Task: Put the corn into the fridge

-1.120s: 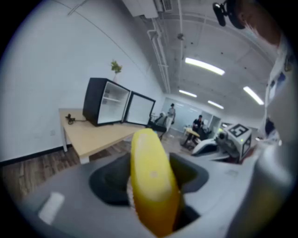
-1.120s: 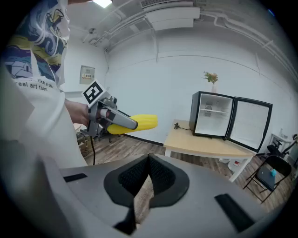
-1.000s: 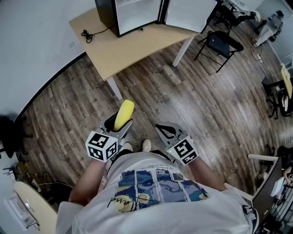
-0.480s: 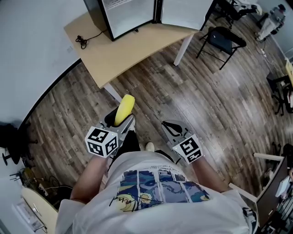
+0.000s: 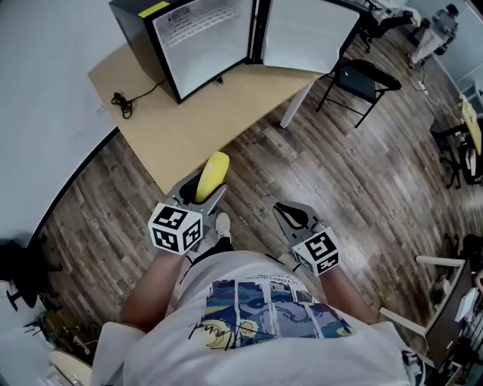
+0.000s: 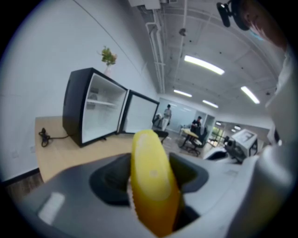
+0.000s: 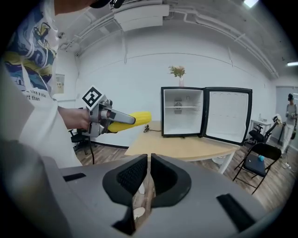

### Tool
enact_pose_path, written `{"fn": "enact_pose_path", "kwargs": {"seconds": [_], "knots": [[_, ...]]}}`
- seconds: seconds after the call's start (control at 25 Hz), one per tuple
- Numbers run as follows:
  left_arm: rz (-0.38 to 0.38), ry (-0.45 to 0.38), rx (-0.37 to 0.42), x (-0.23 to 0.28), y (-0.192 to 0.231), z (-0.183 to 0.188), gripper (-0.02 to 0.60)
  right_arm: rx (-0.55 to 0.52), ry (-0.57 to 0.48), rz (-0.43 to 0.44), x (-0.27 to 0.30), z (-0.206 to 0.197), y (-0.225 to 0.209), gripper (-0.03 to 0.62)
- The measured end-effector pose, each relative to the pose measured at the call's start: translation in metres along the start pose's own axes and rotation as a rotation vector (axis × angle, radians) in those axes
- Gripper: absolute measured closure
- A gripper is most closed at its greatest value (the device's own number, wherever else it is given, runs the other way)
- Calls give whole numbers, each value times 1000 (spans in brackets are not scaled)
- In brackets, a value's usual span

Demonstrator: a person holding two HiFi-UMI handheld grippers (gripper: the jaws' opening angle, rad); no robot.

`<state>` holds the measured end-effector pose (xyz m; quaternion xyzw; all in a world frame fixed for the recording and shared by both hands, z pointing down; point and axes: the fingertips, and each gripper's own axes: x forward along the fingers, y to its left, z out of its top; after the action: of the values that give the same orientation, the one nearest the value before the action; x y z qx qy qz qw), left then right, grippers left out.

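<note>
The wood-plank floor [image 5: 362,173] filled most of the head view. On it stood a pale wooden table [image 5: 181,128], whose far edge was cut off by the top of the frame. A black mini fridge [image 5: 136,22] stood on the table with its door [image 5: 302,34] swung wide open. Its white interior faced the person, and its top was partly out of frame. A black folding chair [image 5: 362,75] stood right of the table.

The left gripper [image 5: 202,188] was clamped on the corn [image 5: 212,175], held over the table's near corner and well short of the fridge. The cob's lower end was buried between the jaws. The right gripper [image 5: 293,215] was empty, its jaws closed to a thin slit. A black cable [image 5: 124,102] lay beside the fridge. In the right gripper view, what looked like a small plant [image 7: 177,71] sat on the fridge's top.
</note>
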<state>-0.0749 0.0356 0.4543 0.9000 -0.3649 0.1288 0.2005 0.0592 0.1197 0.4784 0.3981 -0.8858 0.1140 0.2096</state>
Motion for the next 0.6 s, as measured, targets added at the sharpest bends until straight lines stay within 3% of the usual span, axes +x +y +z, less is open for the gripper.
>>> {"fn": "enact_pose_path", "kwargs": {"seconds": [0.2,0.4,0.6], "knots": [[-43,-13,70,33,42,42,322,-2,-12,-61,46,36,-26,574],[-41,-13,88,63,83,71,323,12,-26,-106,77,66,-43,572],[-16,-42,105,96,106,107,325,25,-18,-106,85,70,-71,572]]}}
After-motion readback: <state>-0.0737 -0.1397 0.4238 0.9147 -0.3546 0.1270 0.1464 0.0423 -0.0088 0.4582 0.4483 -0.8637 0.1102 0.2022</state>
